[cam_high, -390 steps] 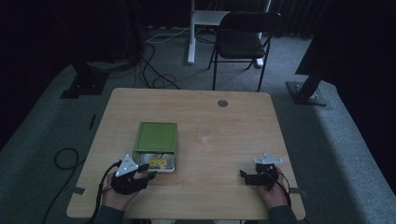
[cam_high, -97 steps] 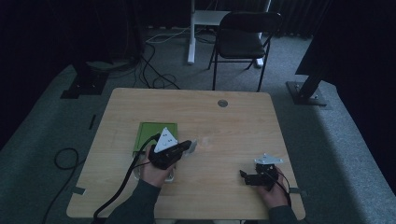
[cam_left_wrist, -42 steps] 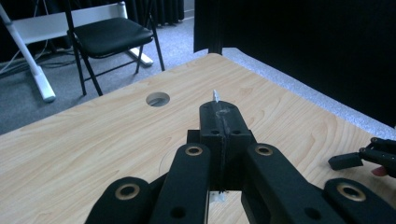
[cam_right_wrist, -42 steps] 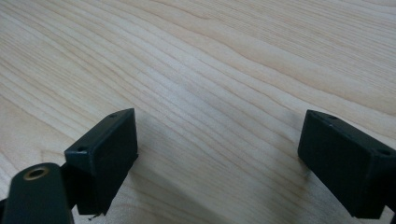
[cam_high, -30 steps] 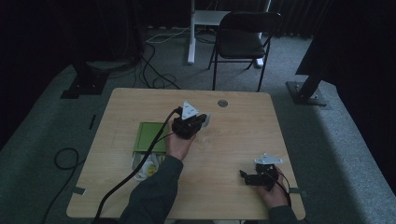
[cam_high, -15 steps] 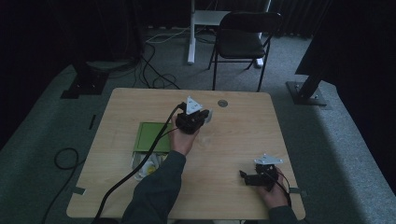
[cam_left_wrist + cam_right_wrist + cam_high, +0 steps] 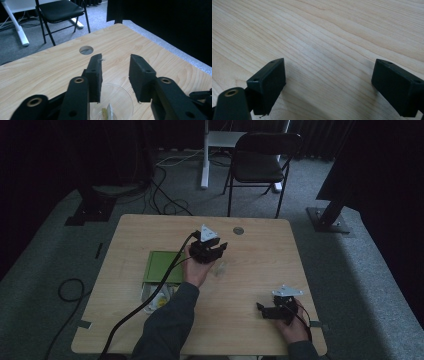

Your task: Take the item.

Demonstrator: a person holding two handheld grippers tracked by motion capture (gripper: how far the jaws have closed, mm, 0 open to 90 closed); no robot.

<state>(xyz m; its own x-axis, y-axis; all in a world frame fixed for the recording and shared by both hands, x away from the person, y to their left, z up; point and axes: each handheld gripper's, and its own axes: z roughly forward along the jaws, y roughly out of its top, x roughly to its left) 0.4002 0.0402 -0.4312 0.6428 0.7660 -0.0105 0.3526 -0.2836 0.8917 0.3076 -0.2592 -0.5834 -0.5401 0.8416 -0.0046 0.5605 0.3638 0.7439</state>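
My left gripper is held over the middle of the table, open, with nothing between its jaws. Just below and in front of it stands a clear plastic cup. A small pale tag-like piece lies inside the cup. A flat green box lies left of the hand, and a crumpled clear bag with yellow bits lies at its near end. My right gripper rests at the front right, open wide over bare wood.
The wooden table has a round cable hole near its far edge. A black chair and a white desk leg stand beyond it. Cables lie on the grey carpet at left.
My left gripper has travelled from the front left by the green box to the table's middle and now hovers at the clear cup. The right gripper has stayed put.
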